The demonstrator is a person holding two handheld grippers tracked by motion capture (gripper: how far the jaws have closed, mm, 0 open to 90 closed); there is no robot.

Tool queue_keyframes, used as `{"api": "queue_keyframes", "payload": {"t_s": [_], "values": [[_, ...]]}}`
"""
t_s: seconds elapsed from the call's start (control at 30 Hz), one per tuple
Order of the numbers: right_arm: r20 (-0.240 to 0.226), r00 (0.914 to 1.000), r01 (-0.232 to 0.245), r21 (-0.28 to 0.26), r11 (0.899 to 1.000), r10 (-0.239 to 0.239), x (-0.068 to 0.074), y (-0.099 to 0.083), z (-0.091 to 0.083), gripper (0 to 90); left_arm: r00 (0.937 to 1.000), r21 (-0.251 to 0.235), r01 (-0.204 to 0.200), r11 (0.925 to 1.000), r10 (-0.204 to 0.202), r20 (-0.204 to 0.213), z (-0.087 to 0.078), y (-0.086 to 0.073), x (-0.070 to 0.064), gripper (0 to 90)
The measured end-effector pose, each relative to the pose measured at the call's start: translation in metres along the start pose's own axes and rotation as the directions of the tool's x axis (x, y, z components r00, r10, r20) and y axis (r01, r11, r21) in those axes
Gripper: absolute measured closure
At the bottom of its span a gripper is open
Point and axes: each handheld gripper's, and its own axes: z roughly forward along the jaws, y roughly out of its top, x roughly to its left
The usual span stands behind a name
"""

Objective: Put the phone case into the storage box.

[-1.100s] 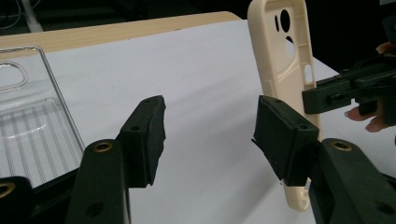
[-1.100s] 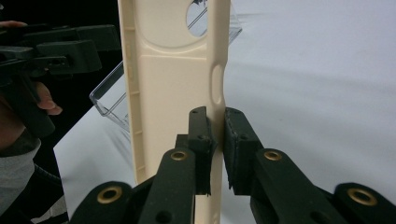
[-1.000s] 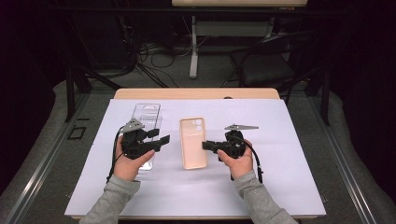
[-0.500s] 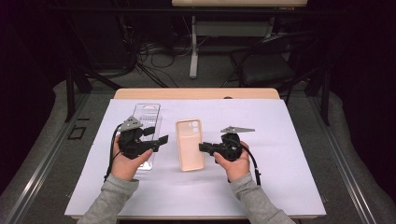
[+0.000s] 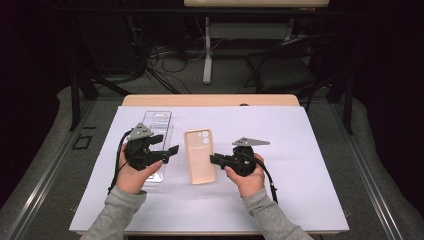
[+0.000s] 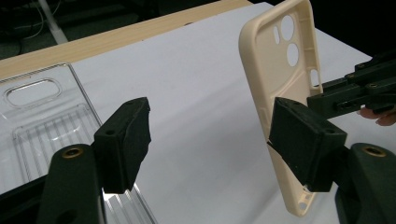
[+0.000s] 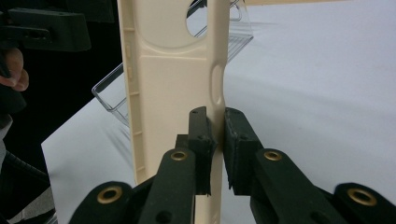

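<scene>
- Left tongs (image 6: 210, 154) gape wide, bare white table (image 5: 300, 140) between the jaws; cream phone case (image 5: 200, 156) just beside one jaw.
- Clear plastic tray (image 5: 155, 127) lies under the left tongs, blocks the low path there.
- Right tongs (image 7: 215, 140) clamp the case's side wall.
- Table's right half open.

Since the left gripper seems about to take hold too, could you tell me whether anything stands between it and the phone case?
Nothing visible does. The left gripper is open beside the phone case, with bare white sheet between its jaws, while the right gripper already clamps the case's edge.
</scene>
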Motion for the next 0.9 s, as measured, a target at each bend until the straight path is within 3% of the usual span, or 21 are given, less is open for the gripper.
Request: {"api": "queue_keyframes", "payload": {"t_s": [0.4, 0.6, 0.9], "values": [[0.004, 1.0000, 0.001, -0.008, 1.000, -0.001, 0.003, -0.002, 0.002, 82.4, 0.9984, -0.017, -0.050, 0.9986, 0.050, 0.027, 0.001, 0.010, -0.010, 24.8], [0.009, 0.9999, -0.013, -0.017, 1.000, 0.013, 0.001, -0.002, 0.001, 82.5, 0.9947, 0.019, -0.102, 0.9946, 0.102, 0.011, 0.009, 0.019, -0.013, 24.8], [0.016, 0.9996, -0.021, -0.032, 0.999, 0.021, -0.002, -0.002, -0.001, 82.5, 0.9786, 0.086, -0.202, 0.9756, 0.205, -0.021, 0.015, 0.038, -0.020, 25.4]]}}
